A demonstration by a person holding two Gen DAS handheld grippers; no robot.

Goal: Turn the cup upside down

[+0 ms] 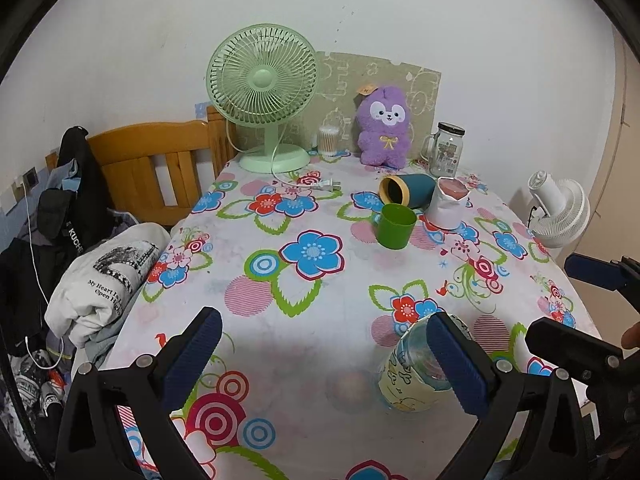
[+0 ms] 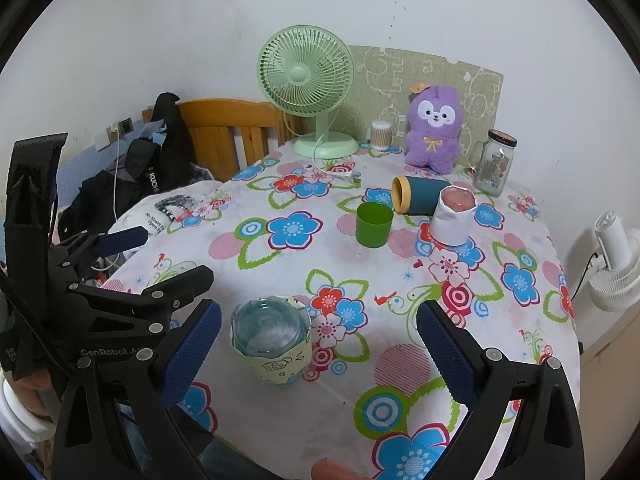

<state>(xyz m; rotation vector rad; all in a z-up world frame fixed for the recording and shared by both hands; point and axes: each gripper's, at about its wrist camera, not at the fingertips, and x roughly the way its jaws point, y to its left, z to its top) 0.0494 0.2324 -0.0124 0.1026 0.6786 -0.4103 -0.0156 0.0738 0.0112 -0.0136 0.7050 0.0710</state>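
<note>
Left gripper [image 1: 324, 356]: low over the near edge of the table, pointing across it toward the far wall; jaws spread wide, nothing between the blue pads [image 1: 192, 356].
Right gripper [image 2: 318, 354]: beside the left one, also low over the near edge and aimed at the far wall; jaws wide apart and holding nothing. In the left wrist view its fingers [image 1: 596, 270] enter from the right edge.
Cup [image 2: 272, 344]: a clear glass with a pale yellow cartoon sleeve, standing with its closed base up on the flowered tablecloth [image 2: 400, 360] near the front edge. In the right wrist view it sits just inside the left pad, whether touching it I cannot tell; in the left wrist view the right finger partly covers it.
Middle of table: a green plastic cup [image 1: 395, 226] stands mouth up; just behind it a teal tumbler [image 1: 408, 189] with a yellow rim lies on its side, mouth toward the fan side; a white paper-wrapped cup [image 1: 448, 206] stands touching the tumbler's far end.
Far edge: a green desk fan [image 1: 262, 100], its plug and cord lying on the cloth, a cotton swab jar [image 1: 329, 140], a purple plush toy [image 1: 385, 128], and a glass mason mug [image 1: 446, 150] with a dark lid.
Beside the table: a wooden bed headboard [image 1: 156, 160] with piled clothes [image 1: 100, 280] on the left, a white fan [image 1: 560, 212] on the right.
</note>
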